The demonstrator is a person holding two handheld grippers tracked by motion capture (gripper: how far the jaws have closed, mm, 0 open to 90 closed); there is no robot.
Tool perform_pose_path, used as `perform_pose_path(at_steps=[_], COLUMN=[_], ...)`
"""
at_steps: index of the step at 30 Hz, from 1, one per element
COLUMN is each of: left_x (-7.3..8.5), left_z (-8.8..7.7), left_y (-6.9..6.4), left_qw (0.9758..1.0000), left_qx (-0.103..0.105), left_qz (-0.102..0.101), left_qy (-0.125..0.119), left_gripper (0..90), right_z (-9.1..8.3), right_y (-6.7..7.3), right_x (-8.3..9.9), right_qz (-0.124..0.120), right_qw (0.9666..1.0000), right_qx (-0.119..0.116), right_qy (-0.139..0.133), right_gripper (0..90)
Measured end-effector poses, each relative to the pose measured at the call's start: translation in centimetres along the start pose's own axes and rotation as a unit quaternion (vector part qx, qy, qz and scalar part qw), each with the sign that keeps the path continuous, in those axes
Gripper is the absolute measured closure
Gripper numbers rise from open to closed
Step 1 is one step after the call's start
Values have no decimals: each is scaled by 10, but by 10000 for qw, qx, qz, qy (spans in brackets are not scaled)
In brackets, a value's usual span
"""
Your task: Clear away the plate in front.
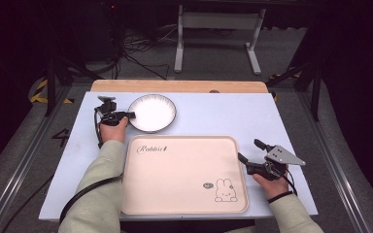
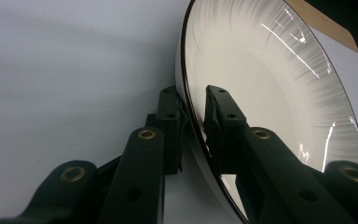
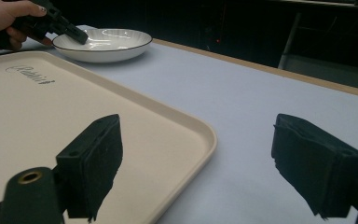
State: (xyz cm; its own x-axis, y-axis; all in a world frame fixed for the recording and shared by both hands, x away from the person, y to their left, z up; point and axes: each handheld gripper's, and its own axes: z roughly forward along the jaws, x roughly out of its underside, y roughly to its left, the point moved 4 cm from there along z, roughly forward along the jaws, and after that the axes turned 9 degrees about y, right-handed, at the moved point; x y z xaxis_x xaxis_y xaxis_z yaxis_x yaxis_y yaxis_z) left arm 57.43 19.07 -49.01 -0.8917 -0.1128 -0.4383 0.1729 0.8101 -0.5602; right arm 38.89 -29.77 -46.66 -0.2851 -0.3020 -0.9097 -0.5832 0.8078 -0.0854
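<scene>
High view: left gripper (image 1: 128, 115) pinches the left rim of the white ribbed ceramic plate (image 1: 153, 112) at upper left, ready to lift it. Right gripper (image 1: 247, 155) waits wide open, holding nothing, beside the cream plastic rabbit tray (image 1: 175, 179), likely the plate's destination.

White shallow plate (image 1: 152, 112), thin dark rim, faint ribbed streaks inside; flat on table, 11 o'clock of high view, rim at 9 o'clock pinched between black jaws.
</scene>
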Motion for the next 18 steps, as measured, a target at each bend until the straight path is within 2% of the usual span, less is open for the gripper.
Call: perform_pose_path(at_steps=[6,10,13,18], left_x=[-1,-2,-3,-7], left_z=[2,2,2,0], left_y=[1,0,0,-6], left_qw=[9996,9993,9985,9978], left_qx=[163,178,320,465], left_qz=[-228,-316,-427,-443], left_qy=[-94,-72,-138,-170], left_gripper=[789,802,816,835], right_z=[0,0,0,0], right_y=[0,0,0,0], right_x=[0,0,0,0], right_qz=[4,14,18,20], right_qw=[10000,10000,10000,10000], right_qx=[1,3,-1,-3], right_qy=[0,-2,-8,-7], right_gripper=[168,168,168,168])
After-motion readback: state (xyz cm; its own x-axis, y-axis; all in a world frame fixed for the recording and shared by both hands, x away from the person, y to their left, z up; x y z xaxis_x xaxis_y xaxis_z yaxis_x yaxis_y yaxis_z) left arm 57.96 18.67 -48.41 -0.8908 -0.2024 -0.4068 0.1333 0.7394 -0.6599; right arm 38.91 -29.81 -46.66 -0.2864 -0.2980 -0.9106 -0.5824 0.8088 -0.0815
